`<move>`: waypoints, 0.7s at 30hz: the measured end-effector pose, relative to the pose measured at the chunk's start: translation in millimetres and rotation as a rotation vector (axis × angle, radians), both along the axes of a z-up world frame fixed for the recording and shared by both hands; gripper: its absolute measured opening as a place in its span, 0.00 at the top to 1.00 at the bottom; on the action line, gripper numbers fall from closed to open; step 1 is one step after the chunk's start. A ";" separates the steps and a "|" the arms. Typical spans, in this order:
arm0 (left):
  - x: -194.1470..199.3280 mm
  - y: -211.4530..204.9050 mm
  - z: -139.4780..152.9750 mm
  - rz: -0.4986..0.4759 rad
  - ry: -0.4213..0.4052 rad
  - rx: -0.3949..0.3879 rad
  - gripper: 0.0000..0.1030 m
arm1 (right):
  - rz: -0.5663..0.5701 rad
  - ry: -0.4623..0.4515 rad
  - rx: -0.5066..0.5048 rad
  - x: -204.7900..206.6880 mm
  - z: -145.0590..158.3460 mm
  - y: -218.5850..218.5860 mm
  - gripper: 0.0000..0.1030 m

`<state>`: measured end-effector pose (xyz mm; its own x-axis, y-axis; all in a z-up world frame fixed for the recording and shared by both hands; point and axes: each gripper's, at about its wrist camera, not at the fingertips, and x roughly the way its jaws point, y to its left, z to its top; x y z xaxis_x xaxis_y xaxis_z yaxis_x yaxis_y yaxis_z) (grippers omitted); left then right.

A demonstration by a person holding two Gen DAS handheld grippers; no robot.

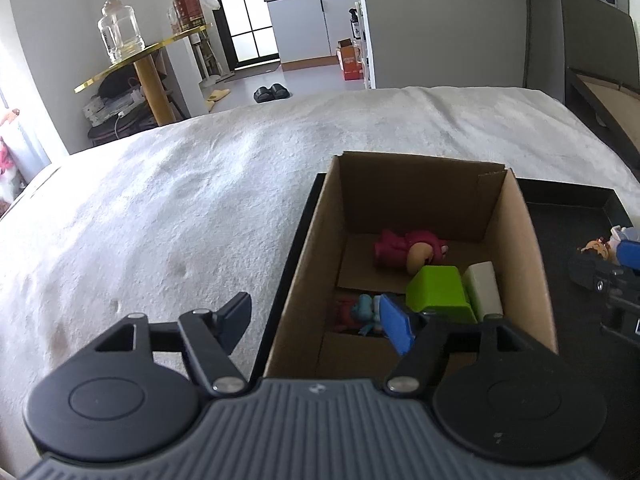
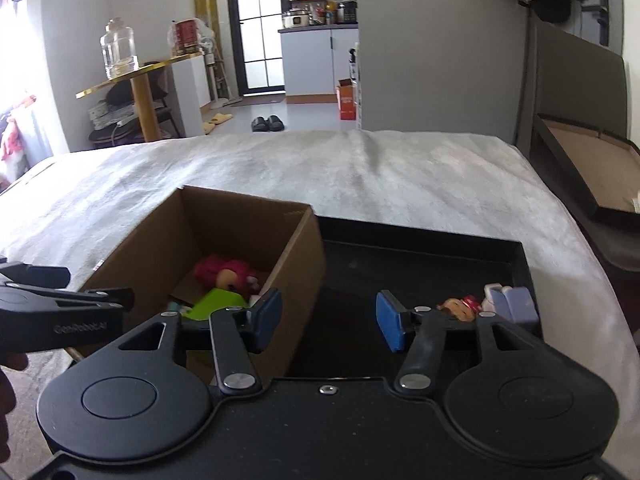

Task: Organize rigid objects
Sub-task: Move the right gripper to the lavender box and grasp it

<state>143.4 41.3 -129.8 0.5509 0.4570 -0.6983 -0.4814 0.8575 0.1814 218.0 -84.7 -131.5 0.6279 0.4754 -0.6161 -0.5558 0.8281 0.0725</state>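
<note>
**Right wrist view: gripper above tray**

The right gripper [image 2: 328, 318] stands with jaws apart and nothing between them, above the black tray [image 2: 420, 252]. At left, the cardboard box [image 2: 296, 256] contains a pink figure [image 2: 224, 274] and a green block [image 2: 218, 304]. At far right, a small figurine [image 2: 460, 305] lies beside what appears to be a pale block [image 2: 516, 300].

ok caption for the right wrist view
Open right gripper over a black tray, cardboard box of toys at left, two figurines still in the tray.

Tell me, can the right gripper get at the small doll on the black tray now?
Probably yes. The right gripper is open and empty, and the doll lies on the tray just past its right finger, with nothing between; the box stands off to the left.
</note>
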 end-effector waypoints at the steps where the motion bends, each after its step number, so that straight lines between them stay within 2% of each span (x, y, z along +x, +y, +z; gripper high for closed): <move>1: 0.5 -0.9 0.0 -0.002 0.003 0.004 0.32 | -0.004 0.003 -0.001 1.1 -1.6 -2.4 0.43; 5: 3.1 -4.5 -0.2 -0.010 0.010 0.013 0.32 | -0.013 0.006 -0.003 3.1 -5.9 -12.2 0.34; 7: 3.9 -5.5 0.7 -0.012 0.008 0.010 0.32 | -0.021 0.005 -0.002 4.9 -7.6 -16.3 0.25; 17: 6.4 -10.3 1.6 -0.014 -0.002 0.012 0.32 | -0.052 0.021 -0.003 17.4 -17.7 -33.2 0.24; 21: 8.9 -12.3 0.4 -0.008 0.005 0.020 0.32 | -0.068 0.028 -0.004 22.9 -22.5 -39.8 0.20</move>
